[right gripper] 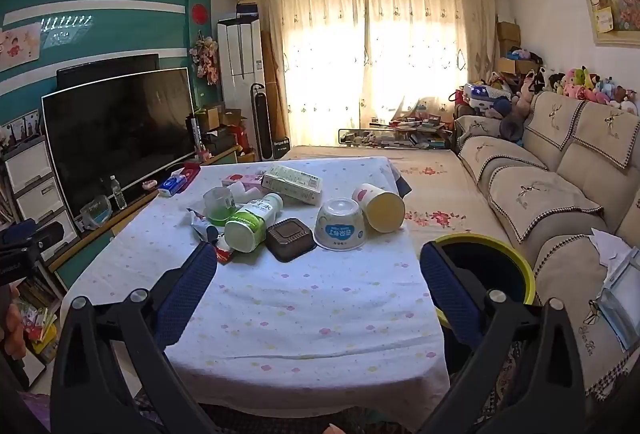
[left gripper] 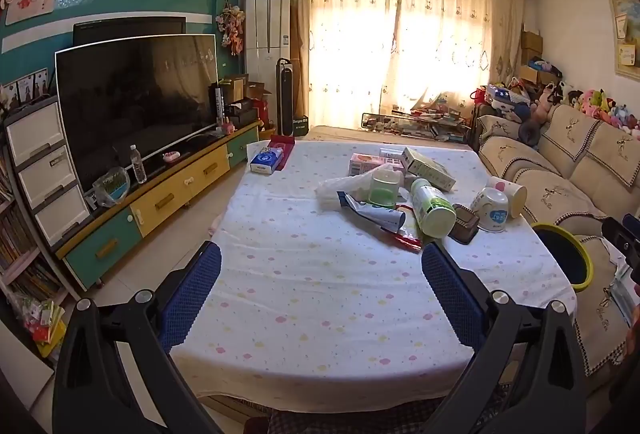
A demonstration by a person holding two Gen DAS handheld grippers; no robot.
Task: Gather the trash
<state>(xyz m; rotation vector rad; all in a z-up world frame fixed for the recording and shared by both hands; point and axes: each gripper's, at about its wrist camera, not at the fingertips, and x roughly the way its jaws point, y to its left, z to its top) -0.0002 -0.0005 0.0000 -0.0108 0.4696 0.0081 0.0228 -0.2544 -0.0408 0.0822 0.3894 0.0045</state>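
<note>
Trash lies on a table with a white dotted cloth (left gripper: pixel 304 298) (right gripper: pixel 304 306): a green-and-white bottle on its side (left gripper: pixel 432 211) (right gripper: pixel 250 222), a clear green cup (left gripper: pixel 384 187) (right gripper: pixel 219 207), a brown square lid (left gripper: pixel 464 224) (right gripper: pixel 289 238), an upturned white bowl (left gripper: pixel 491 209) (right gripper: pixel 340 224), a tipped paper cup (left gripper: pixel 510 193) (right gripper: pixel 380 207), a carton (left gripper: pixel 430 162) (right gripper: pixel 294 183) and wrappers (left gripper: pixel 376 213). A yellow-rimmed black bin (left gripper: pixel 568 258) (right gripper: pixel 492 266) stands at the table's right. My left gripper (left gripper: pixel 322 266) and right gripper (right gripper: pixel 318 262) are open and empty above the near table.
A tissue pack (left gripper: pixel 267 159) (right gripper: pixel 173 184) sits at the table's far left. A TV (left gripper: pixel 136 97) on a low cabinet (left gripper: pixel 160 201) stands left. A beige sofa (right gripper: pixel 560 185) runs along the right. Curtains (right gripper: pixel 380 57) hang at the back.
</note>
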